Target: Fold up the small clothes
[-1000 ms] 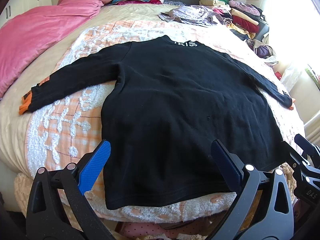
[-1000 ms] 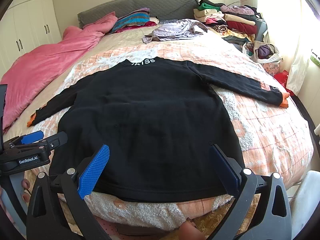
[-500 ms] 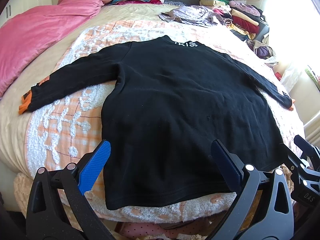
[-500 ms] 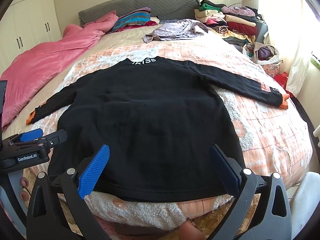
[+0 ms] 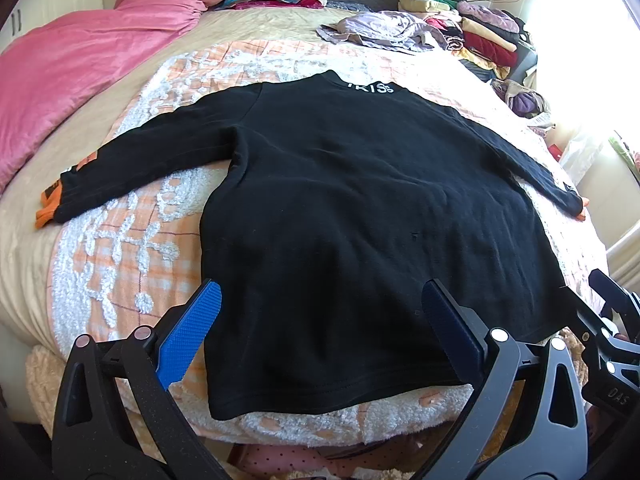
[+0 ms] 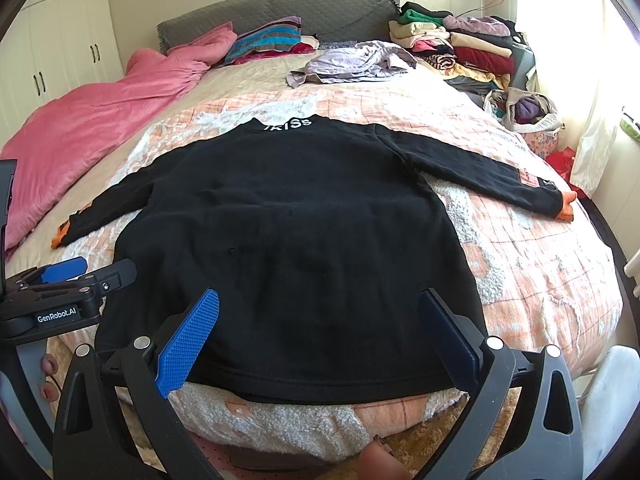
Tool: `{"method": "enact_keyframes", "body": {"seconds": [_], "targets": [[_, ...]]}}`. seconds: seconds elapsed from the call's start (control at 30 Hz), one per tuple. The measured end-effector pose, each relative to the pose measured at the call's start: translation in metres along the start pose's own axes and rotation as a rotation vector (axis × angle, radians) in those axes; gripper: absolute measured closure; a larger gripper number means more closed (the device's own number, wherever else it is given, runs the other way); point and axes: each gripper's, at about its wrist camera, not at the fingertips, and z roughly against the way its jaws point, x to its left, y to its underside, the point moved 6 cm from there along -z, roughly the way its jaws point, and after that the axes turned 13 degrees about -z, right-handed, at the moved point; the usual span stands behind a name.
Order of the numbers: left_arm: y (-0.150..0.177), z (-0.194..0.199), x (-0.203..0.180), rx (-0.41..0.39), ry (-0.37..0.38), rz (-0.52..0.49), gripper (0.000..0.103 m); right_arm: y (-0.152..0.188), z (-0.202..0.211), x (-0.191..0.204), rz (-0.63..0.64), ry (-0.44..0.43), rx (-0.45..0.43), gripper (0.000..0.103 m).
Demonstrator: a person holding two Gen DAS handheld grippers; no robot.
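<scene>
A black long-sleeved sweater (image 5: 340, 208) (image 6: 296, 240) lies flat on the bed, back up, both sleeves spread out, with white letters at the collar and orange cuffs (image 6: 568, 206). My left gripper (image 5: 320, 300) hovers open over the hem near its left corner, holding nothing. My right gripper (image 6: 320, 308) stands open above the hem toward the right corner, also empty. The left gripper (image 6: 76, 274) shows at the left edge of the right wrist view, and the right gripper (image 5: 612, 304) shows at the right edge of the left wrist view.
An orange-and-white tufted blanket (image 6: 540, 280) covers the bed. A pink duvet (image 6: 92, 120) lies along the left side. A crumpled lilac garment (image 6: 352, 62) and stacked clothes (image 6: 460, 44) sit at the far end. A basket of clothes (image 6: 528, 114) stands to the right.
Both grippers stay open over the hem. The right wrist view has drawn back and risen slightly; the sweater has not moved.
</scene>
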Motion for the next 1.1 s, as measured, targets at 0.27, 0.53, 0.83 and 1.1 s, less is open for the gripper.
{"method": "enact_keyframes", "body": {"seconds": [0.27,0.53,0.83,1.1], "targets": [[-0.001,0.001,0.000,0.000,-0.002,-0.002,0.009,-0.001,0.000,0.000,0.000,0.000,-0.002,0.004],[0.000,0.000,-0.001,-0.001,-0.007,0.002,0.009,-0.002,0.000,0.003,0.002,-0.004,0.002,0.004],[-0.002,-0.002,0.000,0.005,-0.008,-0.001,0.009,-0.005,-0.002,0.007,0.005,-0.005,0.003,0.004],[-0.010,-0.005,0.004,0.004,-0.010,0.001,0.009,-0.014,-0.006,0.012,0.004,-0.013,0.000,0.004]]}}
